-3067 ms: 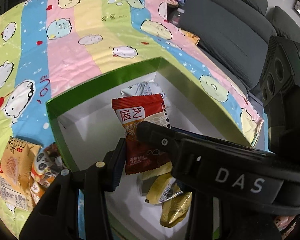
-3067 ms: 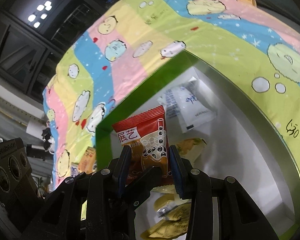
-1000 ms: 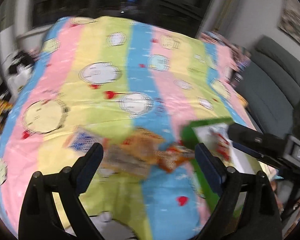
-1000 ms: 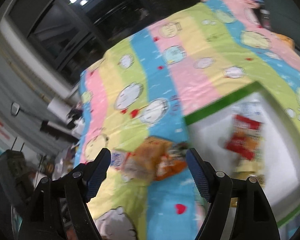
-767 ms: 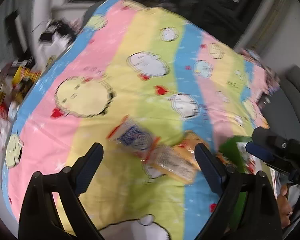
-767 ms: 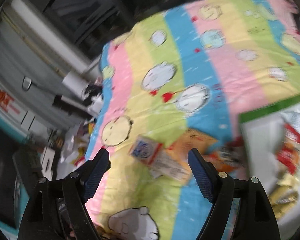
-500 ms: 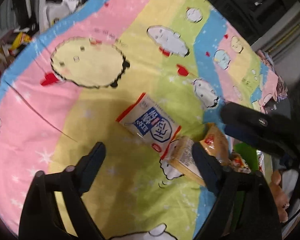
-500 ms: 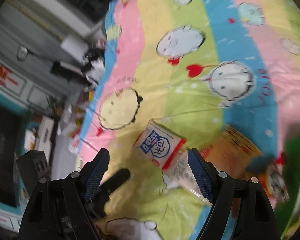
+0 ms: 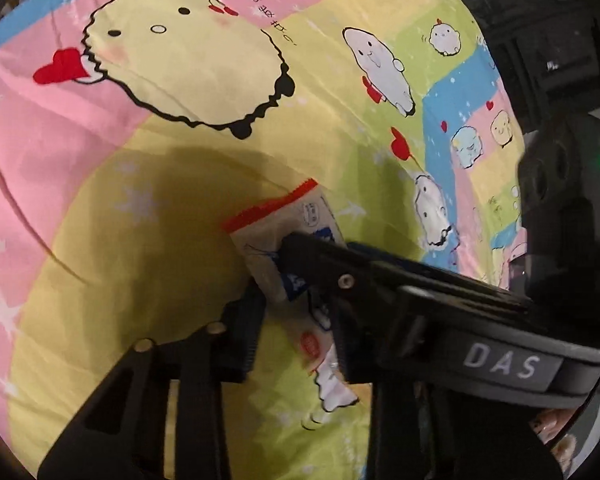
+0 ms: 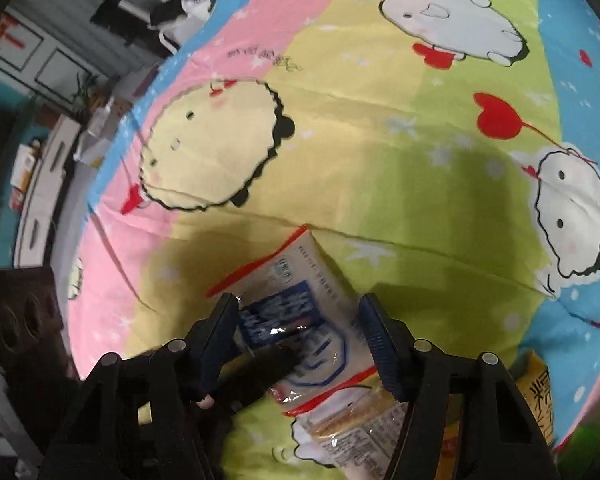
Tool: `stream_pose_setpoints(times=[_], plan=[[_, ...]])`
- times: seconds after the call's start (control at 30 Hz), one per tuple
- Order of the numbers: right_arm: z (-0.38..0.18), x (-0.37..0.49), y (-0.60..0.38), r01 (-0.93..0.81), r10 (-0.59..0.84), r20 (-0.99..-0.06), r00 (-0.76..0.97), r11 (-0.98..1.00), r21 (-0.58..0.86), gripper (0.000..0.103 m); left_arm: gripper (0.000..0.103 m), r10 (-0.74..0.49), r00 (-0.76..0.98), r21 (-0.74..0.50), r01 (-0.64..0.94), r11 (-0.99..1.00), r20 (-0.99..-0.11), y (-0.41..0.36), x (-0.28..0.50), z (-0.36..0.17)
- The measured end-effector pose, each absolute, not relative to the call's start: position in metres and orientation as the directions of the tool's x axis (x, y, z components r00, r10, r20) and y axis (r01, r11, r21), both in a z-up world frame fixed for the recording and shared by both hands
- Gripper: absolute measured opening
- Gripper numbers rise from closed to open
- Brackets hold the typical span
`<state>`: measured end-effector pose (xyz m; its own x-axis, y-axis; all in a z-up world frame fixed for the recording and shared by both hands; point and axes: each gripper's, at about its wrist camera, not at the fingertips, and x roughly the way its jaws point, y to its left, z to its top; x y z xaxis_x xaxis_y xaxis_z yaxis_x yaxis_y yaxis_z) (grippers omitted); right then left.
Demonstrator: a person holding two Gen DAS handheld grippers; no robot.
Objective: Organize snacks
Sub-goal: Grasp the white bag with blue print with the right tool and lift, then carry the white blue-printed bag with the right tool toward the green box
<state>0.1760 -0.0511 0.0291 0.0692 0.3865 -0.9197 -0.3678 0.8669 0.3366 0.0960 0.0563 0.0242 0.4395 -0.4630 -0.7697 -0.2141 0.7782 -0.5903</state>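
A white snack packet with blue print and red sealed ends lies on the striped cartoon sheet. My left gripper is shut on it, its blue pad pressed against the crumpled wrapper; its other finger is hidden behind the right gripper's black bar. In the right wrist view the same packet sits between the two blue pads of my right gripper. Its jaws are closing and stand at the packet's edges. A dark finger of the left gripper lies across the packet.
A clear packet of biscuits lies just below the held one. An orange-yellow packet and a corner of the green box sit at the lower right. Shelves and clutter stand beyond the sheet's left edge.
Both grippers have swung away from the green box and dropped over the white packet. The left jaws have gone from wide to shut on it. The right jaws have narrowed around it.
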Motion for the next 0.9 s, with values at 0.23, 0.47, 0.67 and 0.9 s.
stream_pose_setpoints(times=[0.23, 0.47, 0.67, 0.9], plan=[[0.032, 0.171, -0.055, -0.369, 0.404, -0.910, 0.093, 0.863, 0.345, 0.054, 0.028, -0.412, 0.445, -0.530, -0.179, 0.829, -0.795, 0.049, 0.095, 0.031], [0.066, 0.150, -0.060, -0.379, 0.449, -0.881, 0.151, 0.849, 0.368, 0.052, 0.028, -0.360, 0.510, -0.479, -0.119, 0.870, -0.781, 0.050, 0.081, 0.062], [0.105, 0.119, -0.062, -0.375, 0.487, -0.840, 0.240, 0.845, 0.382, 0.052, 0.027, -0.339, 0.579, -0.447, -0.050, 0.893, -0.741, 0.047, 0.053, 0.100], [0.147, 0.079, -0.080, -0.348, 0.505, -0.788, 0.351, 0.852, 0.391, 0.052, 0.027, -0.348, 0.635, -0.418, 0.044, 0.907, -0.689, 0.029, 0.020, 0.140]])
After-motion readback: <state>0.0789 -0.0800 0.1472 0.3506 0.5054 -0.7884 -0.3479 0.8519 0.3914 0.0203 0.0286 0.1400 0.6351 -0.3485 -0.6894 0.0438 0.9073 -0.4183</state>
